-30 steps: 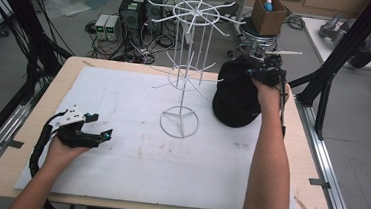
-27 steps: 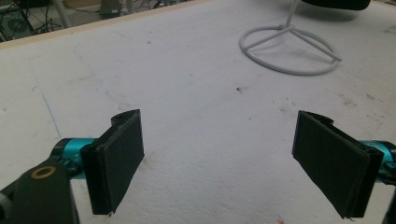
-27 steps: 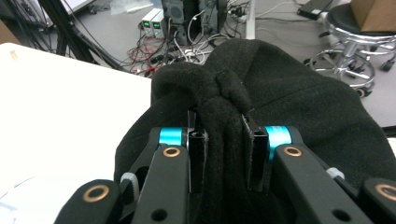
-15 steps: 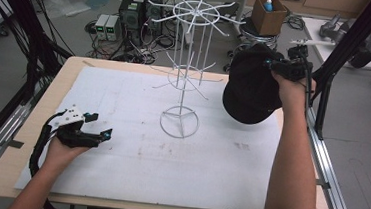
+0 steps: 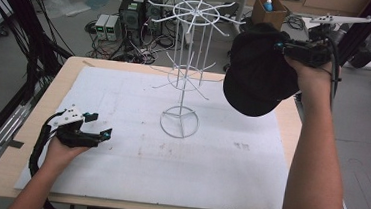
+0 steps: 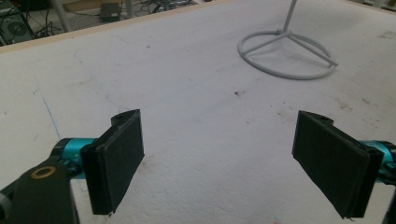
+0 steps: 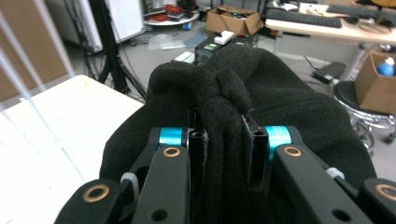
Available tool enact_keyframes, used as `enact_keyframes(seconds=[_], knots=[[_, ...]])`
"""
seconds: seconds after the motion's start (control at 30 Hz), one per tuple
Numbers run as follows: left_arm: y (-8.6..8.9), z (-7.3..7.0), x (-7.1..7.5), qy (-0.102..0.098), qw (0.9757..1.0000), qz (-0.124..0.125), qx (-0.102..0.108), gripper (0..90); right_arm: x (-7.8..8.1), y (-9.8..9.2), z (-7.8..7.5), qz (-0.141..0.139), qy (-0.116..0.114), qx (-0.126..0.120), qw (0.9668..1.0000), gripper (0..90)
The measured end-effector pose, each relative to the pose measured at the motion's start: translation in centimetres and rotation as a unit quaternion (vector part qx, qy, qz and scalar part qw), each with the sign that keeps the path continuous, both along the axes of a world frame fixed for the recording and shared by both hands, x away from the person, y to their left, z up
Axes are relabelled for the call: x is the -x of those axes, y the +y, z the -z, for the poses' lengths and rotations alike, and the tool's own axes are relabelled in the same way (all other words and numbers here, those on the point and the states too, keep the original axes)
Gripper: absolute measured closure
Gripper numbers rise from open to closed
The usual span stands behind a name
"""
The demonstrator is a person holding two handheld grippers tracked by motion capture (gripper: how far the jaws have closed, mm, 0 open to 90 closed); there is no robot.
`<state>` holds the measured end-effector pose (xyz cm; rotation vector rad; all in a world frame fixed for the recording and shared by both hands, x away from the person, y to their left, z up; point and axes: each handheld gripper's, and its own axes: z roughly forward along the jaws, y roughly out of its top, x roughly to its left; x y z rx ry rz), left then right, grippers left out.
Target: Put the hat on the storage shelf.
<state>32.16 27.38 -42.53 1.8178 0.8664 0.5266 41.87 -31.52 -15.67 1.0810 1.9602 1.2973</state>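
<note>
High view: the right tongs (image 5: 284, 46), at the upper right of the frame, grip a black cap (image 5: 258, 72) by a bunched fold of its fabric. The cap hangs in the air, clear of the counter (image 5: 12, 171), with its lower edge over the counter's right border. It lies just right of the white wire rack (image 5: 189, 64), near the tips of the rack's upper spokes; whether it touches them cannot be told. The rack stands upright on its ring base at the centre of the white sheet (image 5: 123, 99) that covers the counter.

Right gripper view: the two pads are pressed close together on the gathered black cloth (image 7: 224, 107), which bulges above and beyond them.

Lower left of the high view: the left tongs (image 5: 97, 125) rest low over the sheet, well apart from rack and cap.

Left gripper view: the pads (image 6: 119, 156) stand wide apart with nothing between them; the rack's ring base (image 6: 287, 56) lies at upper right.
</note>
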Motion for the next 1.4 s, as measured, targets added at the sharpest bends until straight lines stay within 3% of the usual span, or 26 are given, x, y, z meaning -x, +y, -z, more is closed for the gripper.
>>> enact_keyframes(seconds=[0.27,0.63,0.87,1.4], knots=[[0.0,0.0,0.0,0.001,1.0,-0.001,0.002,16.9,1.3,0.6,-2.6,-0.019,-0.01,0.014,0.9997,76.8],[0.0,0.0,0.0,0.002,1.0,0.0,0.001,16.9,4.1,0.4,-6.8,-0.048,-0.033,-0.002,0.9983,76.9],[0.0,-0.1,0.1,0.001,1.0,0.002,-0.001,16.9,5.7,-0.3,-9.4,-0.05,-0.047,-0.008,0.9976,77.1],[-0.1,0.0,0.0,0.003,1.0,0.0,-0.001,16.9,7.1,-0.8,-11.8,-0.038,-0.067,-0.005,0.997,77.2]])
